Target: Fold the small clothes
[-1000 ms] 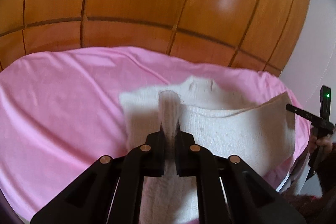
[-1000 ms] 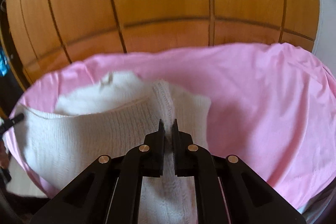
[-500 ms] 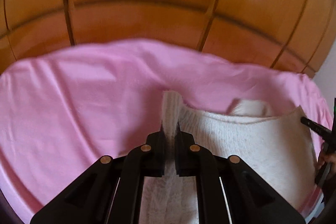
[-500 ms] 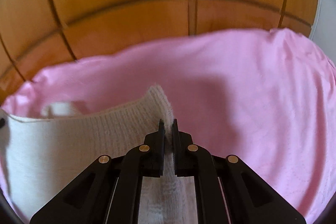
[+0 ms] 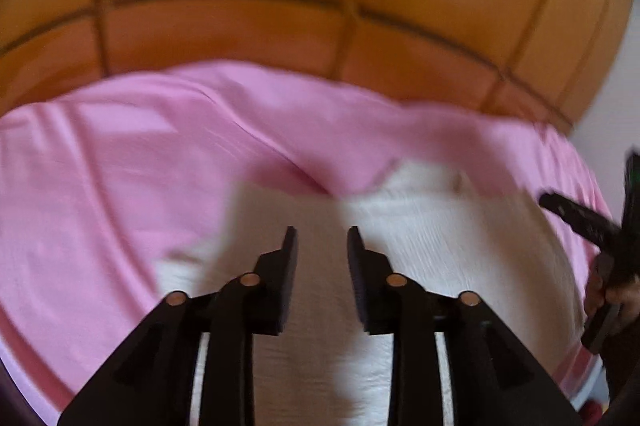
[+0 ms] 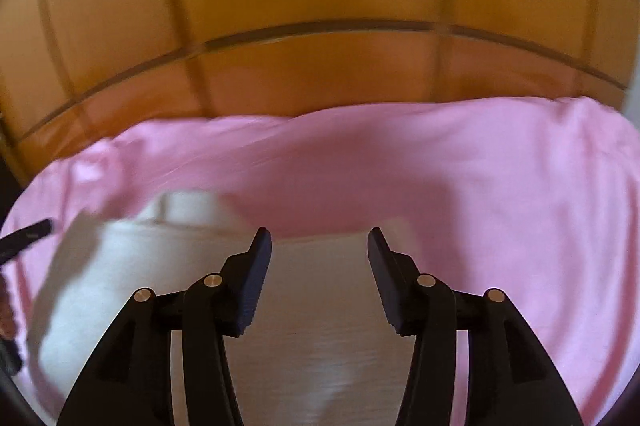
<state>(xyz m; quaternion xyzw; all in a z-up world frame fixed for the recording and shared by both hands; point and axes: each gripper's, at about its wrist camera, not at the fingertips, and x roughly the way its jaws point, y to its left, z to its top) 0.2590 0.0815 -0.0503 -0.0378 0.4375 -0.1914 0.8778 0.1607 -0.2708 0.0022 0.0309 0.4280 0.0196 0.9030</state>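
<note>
Pink bedsheet (image 5: 120,186) bears the white knit (image 5: 440,246); both just-opened grippers, left gripper (image 5: 322,238) and right gripper (image 6: 320,238), hold nothing, and withdrawing carelessly could snag its fold

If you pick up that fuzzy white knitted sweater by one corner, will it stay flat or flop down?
Probably flop: the white knitted sweater lies limp, folded over itself on the pink bedsheet. Its soft, fuzzy-looking knit suggests it's light and unlikely to slip from tongs.

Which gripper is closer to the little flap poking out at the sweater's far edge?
Right. The right gripper sits just right of the flap on the sweater; the left gripper is farther left.
</note>
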